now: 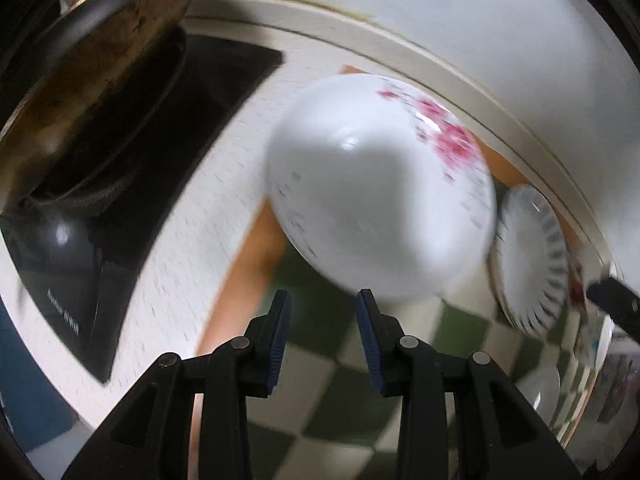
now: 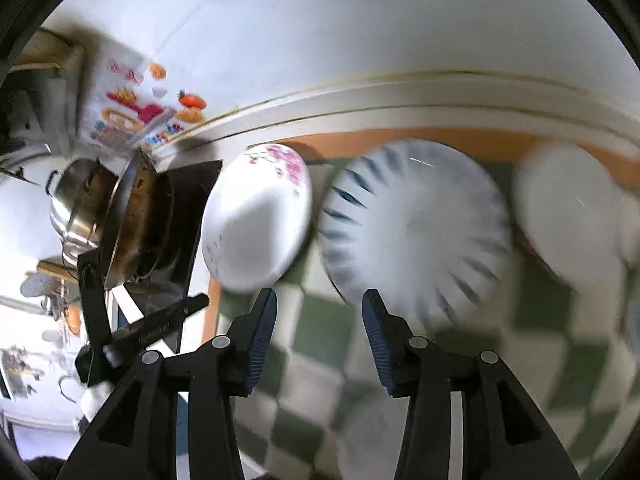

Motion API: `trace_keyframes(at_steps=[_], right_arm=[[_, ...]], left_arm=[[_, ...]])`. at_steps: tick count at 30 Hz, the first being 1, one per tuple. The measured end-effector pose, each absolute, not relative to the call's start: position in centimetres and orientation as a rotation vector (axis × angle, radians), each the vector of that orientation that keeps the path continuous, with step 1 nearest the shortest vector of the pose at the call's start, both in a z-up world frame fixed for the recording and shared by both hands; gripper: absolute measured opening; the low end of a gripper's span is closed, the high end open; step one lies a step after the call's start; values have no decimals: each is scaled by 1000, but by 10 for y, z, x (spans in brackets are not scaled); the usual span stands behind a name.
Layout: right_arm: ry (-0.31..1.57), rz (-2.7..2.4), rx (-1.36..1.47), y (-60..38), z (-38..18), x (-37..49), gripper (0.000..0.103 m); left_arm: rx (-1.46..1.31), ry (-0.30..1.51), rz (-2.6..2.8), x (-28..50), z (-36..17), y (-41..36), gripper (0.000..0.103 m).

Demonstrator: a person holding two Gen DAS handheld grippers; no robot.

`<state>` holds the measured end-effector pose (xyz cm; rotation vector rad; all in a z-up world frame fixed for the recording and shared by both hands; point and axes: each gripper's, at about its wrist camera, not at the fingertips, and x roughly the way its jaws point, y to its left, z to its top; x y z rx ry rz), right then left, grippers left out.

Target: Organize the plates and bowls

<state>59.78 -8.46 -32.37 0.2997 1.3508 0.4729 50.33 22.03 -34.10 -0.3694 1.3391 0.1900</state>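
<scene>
A white deep plate with pink flowers (image 1: 380,200) lies on the green-and-white checked mat (image 1: 320,400), just beyond my left gripper (image 1: 322,304). That gripper stands open with nothing between its blue pads. In the right wrist view the same flowered plate (image 2: 256,220) lies at the left, and a white plate with blue rim stripes (image 2: 416,232) lies beside it. My right gripper (image 2: 320,304) hangs above the mat, open and empty, in front of the gap between the two. The striped plate (image 1: 528,264) also shows at the right of the left wrist view. Everything is motion-blurred.
A black stove top (image 1: 168,128) with a browned wok and steel lid (image 2: 120,208) sits left of the mat. Another white dish (image 2: 568,208) lies at the mat's right. The white wall with food stickers (image 2: 136,112) runs behind the counter. The other gripper's black body (image 2: 160,320) shows at lower left.
</scene>
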Motion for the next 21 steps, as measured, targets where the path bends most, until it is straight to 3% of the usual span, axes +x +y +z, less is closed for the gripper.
trace_keyframes(at_steps=[12,14,17,21], right_arm=[[1468,486,142,23,-415,739,47],[1485,493,150,26,-426,747,40],[1518,509,165,28,-438,751,16],[1504,530,196,24,-439,749,15]], left_arm=[[-373,1395,195,555,-393,247,31],[-382,1381,176,556,-394,247,31],[-383,1369,169,560,-396,250,31],[-380,1349,172,556,-395,251,28]])
